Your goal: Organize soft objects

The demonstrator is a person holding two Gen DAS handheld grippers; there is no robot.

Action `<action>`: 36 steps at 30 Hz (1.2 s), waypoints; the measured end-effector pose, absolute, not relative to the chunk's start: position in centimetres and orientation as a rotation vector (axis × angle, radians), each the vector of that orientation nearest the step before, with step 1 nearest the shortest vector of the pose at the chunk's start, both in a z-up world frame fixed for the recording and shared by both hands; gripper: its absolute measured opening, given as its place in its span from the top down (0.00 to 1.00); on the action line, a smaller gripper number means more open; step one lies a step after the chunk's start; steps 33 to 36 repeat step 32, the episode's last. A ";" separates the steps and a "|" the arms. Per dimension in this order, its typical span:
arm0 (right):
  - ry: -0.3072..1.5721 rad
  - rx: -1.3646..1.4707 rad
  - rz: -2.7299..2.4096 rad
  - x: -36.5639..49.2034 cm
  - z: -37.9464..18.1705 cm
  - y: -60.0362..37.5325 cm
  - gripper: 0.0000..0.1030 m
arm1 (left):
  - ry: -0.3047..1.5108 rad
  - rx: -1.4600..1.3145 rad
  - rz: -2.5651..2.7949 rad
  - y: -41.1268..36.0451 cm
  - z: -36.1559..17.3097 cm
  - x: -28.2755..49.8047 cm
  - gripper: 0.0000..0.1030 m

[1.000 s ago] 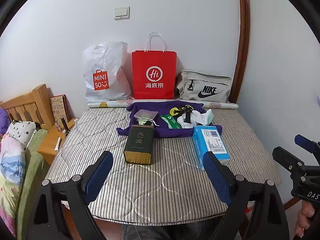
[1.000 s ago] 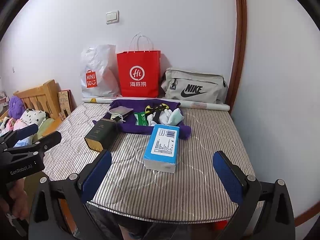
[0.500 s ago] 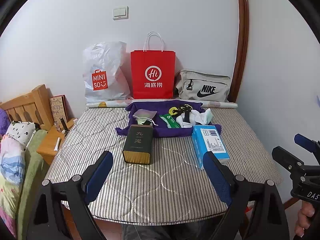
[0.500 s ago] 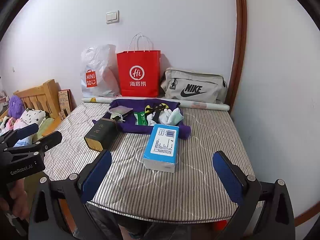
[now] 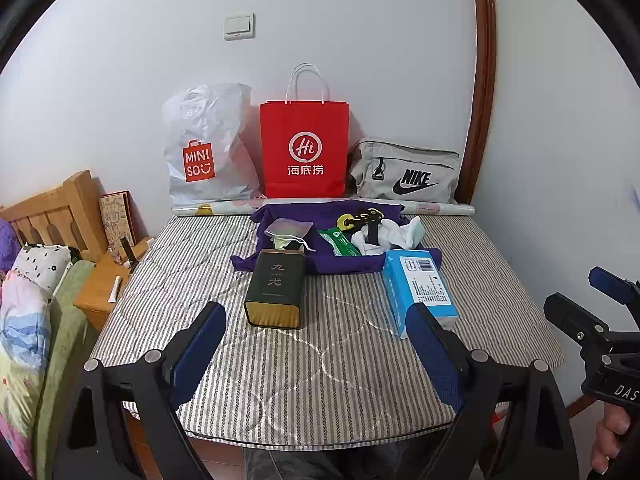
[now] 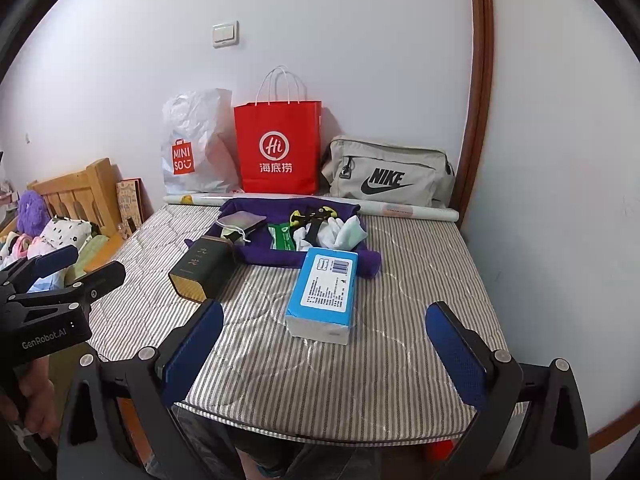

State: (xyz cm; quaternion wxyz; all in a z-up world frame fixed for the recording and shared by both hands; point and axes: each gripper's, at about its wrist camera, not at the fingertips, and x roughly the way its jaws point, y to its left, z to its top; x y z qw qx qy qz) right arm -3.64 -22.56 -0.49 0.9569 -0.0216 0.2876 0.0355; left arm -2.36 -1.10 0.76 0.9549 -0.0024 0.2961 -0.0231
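Note:
A purple cloth [image 5: 352, 264] [image 6: 260, 254] lies spread at the back of the striped mattress [image 5: 320, 360] [image 6: 400, 352]. On it lie a grey drawstring pouch [image 5: 289, 229] [image 6: 241, 221], a green packet [image 5: 338, 240] [image 6: 283, 237], white socks [image 5: 394, 234] [image 6: 340, 234] and a yellow-black item [image 5: 358, 218] [image 6: 314, 215]. A dark tin [image 5: 276, 288] [image 6: 200, 270] and a blue tissue pack [image 5: 420, 286] [image 6: 324, 292] lie in front. My left gripper [image 5: 316, 356] and right gripper [image 6: 324, 352] are open and empty, near the front edge.
A Miniso plastic bag [image 5: 204, 152], a red paper bag [image 5: 304, 148] and a grey Nike bag [image 5: 404, 172] stand against the back wall, with a paper roll [image 5: 436, 209] before them. A wooden headboard [image 5: 48, 212], bedside table [image 5: 100, 292] and bedding [image 5: 24, 320] are left.
Both views have barely shifted. Both grippers stay open and nothing on the mattress has moved.

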 end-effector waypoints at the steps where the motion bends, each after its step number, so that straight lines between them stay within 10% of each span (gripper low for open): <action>1: 0.584 -0.044 0.073 -3.6 -0.5 -22.6 0.03 | 0.601 -0.005 -0.048 -1.1 0.8 -2.3 0.12; 36: 0.581 -0.048 0.075 -3.9 -0.3 -23.1 0.03 | 0.596 0.002 -0.053 -1.3 0.8 -2.5 0.12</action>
